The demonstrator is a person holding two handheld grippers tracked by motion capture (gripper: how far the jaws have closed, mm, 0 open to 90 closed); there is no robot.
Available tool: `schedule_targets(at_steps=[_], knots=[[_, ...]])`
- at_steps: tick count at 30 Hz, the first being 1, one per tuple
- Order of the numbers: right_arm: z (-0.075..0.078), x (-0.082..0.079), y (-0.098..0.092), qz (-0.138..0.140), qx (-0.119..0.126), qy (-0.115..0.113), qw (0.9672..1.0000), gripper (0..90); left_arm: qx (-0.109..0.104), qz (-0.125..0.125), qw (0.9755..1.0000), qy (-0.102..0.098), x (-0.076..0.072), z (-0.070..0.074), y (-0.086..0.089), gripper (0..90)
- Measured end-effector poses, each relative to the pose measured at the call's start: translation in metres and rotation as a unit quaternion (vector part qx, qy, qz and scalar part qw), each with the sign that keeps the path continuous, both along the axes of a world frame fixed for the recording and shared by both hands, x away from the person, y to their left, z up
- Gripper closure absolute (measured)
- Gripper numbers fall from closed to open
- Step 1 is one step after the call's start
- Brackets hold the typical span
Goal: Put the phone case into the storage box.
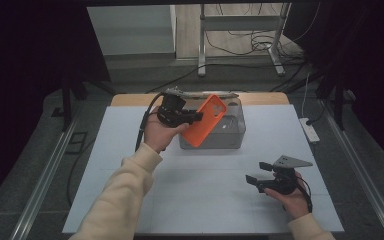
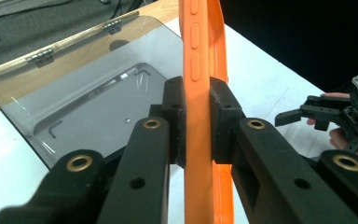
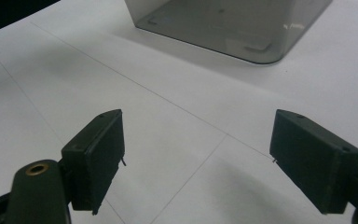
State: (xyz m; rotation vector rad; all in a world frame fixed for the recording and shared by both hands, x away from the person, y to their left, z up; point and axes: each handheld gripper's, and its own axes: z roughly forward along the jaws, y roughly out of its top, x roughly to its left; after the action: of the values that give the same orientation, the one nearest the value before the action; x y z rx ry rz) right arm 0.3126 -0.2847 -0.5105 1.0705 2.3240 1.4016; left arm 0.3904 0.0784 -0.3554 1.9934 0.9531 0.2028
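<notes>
High view: the left gripper [image 1: 192,118] holds an orange case [image 1: 206,120] tilted above the near left corner of a smoky clear box [image 1: 230,131], which sits toward the far edge of the white table [image 1: 130,150]. The box's hinged lid [image 1: 215,94] stands open at its far side. Left gripper view has both jaws pressed flat on the case's [image 2: 200,70] two faces, clamping it edge-on, with the box's bare floor [image 2: 98,107] below and to one side.

The right gripper [image 1: 260,179] rests low near the right near corner of the table, well apart from the box. Right gripper view shows its jaws spread wide with nothing between them.

The step in hand looks like placing the case into the box. To do it well, the left hand should carry the case farther over the opening, level it so its long side runs with the box's long side, lower it close to the floor, and only then release, so it doesn't catch a wall. The right gripper could steady the box if it slides.
</notes>
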Motion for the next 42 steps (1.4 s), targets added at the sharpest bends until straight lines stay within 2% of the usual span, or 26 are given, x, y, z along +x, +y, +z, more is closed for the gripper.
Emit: schedule_targets(at_steps=[30,42], knots=[[0.0,0.0,0.0,0.001,-0.001,0.0,1.0,18.1,0.01,0.042,0.9991,0.005,0.025,0.007,-0.005,79.6],[0.0,0.0,0.0,0.0,-0.001,0.0,1.0,18.1,0.025,0.069,0.9973,0.009,0.037,0.011,-0.007,79.5]])
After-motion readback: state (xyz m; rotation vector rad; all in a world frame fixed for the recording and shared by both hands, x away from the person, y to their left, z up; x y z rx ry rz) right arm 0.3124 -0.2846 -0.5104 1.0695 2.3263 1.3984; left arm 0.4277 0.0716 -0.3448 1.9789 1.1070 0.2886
